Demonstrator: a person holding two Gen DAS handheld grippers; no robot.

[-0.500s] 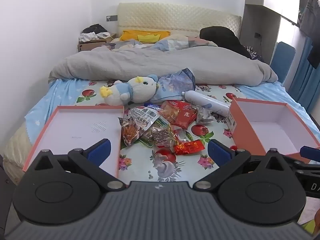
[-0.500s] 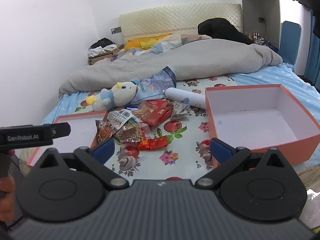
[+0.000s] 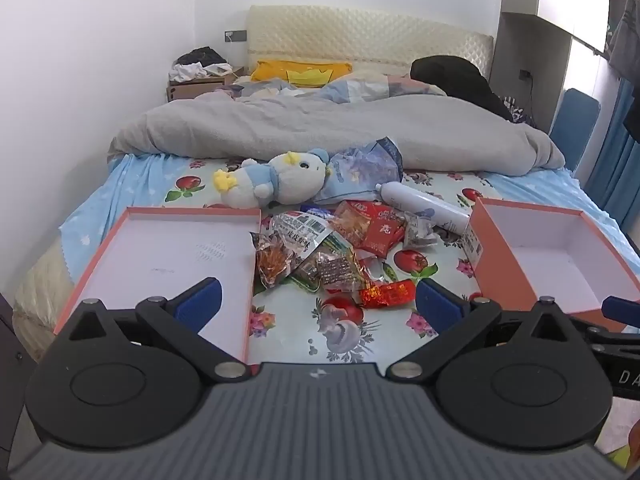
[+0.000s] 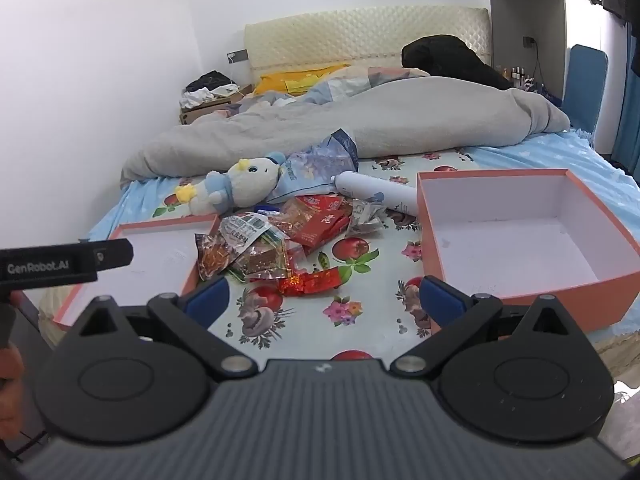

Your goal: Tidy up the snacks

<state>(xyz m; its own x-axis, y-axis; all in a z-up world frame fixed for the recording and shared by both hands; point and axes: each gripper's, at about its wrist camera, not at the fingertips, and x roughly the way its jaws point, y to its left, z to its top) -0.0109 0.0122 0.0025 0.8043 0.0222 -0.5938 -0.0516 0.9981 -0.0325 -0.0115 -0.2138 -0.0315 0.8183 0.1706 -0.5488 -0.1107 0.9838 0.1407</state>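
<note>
Both the left tool (image 3: 318,304) and right tool (image 4: 324,300) are held wide open and empty. The snack packets (image 3: 328,248) are heaped on the bed (image 3: 348,332) between lid (image 3: 160,256) and box (image 4: 520,248); several overlapping wrappers may be pinched together.

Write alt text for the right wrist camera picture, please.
The open right gripper hangs over a bed with a pile of snack packets between an empty orange box and its shallow lid; a plush toy lies behind.

Left gripper (image 3: 318,300) jaws spread wide, empty, right gripper (image 4: 324,298) likewise, both tilted downward
</note>
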